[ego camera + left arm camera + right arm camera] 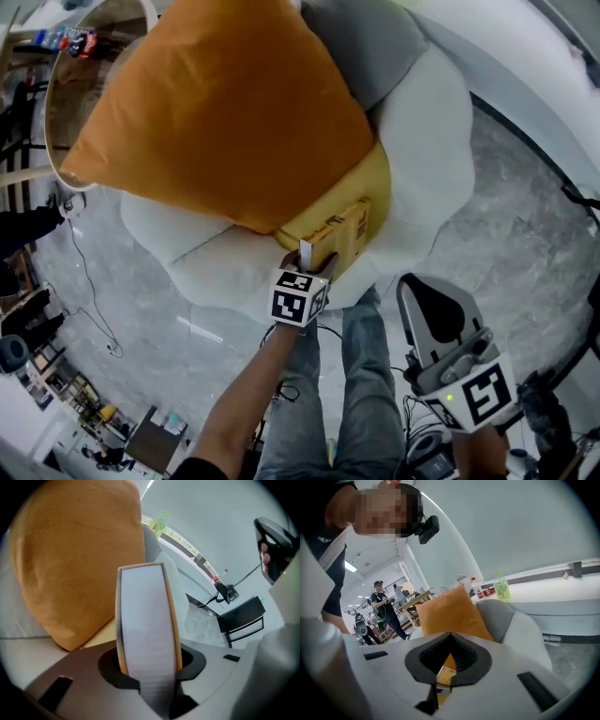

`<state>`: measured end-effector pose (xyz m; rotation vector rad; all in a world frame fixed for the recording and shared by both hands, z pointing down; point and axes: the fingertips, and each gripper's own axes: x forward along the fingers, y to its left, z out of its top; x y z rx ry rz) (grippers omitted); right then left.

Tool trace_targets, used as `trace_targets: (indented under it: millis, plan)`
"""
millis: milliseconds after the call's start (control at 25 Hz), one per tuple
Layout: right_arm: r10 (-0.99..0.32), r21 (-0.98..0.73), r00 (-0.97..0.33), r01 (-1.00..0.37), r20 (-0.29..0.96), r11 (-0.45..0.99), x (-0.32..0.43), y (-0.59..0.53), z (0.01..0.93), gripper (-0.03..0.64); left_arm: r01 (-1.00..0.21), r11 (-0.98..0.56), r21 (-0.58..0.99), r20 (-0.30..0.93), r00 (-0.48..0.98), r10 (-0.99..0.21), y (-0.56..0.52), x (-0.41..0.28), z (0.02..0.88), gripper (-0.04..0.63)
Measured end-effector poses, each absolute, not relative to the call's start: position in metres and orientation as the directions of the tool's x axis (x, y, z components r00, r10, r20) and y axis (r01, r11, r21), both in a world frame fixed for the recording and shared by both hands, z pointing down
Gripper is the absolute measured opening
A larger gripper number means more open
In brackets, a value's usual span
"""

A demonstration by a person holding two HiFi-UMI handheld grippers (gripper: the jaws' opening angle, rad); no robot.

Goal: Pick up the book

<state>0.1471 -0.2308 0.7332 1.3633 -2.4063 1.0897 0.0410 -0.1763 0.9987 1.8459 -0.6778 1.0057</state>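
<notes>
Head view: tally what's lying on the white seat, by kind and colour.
orange fabric cushion: 1
grey fabric cushion: 1
yellow flat pad under the orange one: 1
yellow-covered book: 1
Total: 4

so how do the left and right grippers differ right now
The left gripper has its fingers closed on the book; the right gripper is shut on nothing. The left reaches in by the orange cushion; the right hangs back off the sofa, beside the person's leg. Both carry a marker cube.
</notes>
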Motion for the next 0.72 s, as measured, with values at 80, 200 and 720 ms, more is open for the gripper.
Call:
trace_targets:
  millis: [80,200,720]
  plan:
    - [-0.672,-0.503,-0.573,-0.799,0.469,0.33,0.151,-0.227,0.728,0.011,-0.79,-0.403,0.463,0.854,0.519,-0.037,-0.172,0.042,0.999,0.159]
    - [-0.668,-0.467,-0.569,-0.81,0.479,0.355,0.154,-0.231,0.719,0.011,-0.801,-0.369,0.471,0.858,0.514,-0.02,-0.171,0.042,0.996,0.15]
    - [-0.696,-0.429,-0.572,-0.81,0.434,0.399,0.133,-0.25,0.634,0.011,-0.792,-0.394,0.466,0.823,0.552,-0.136,-0.217,0.012,0.879,0.149]
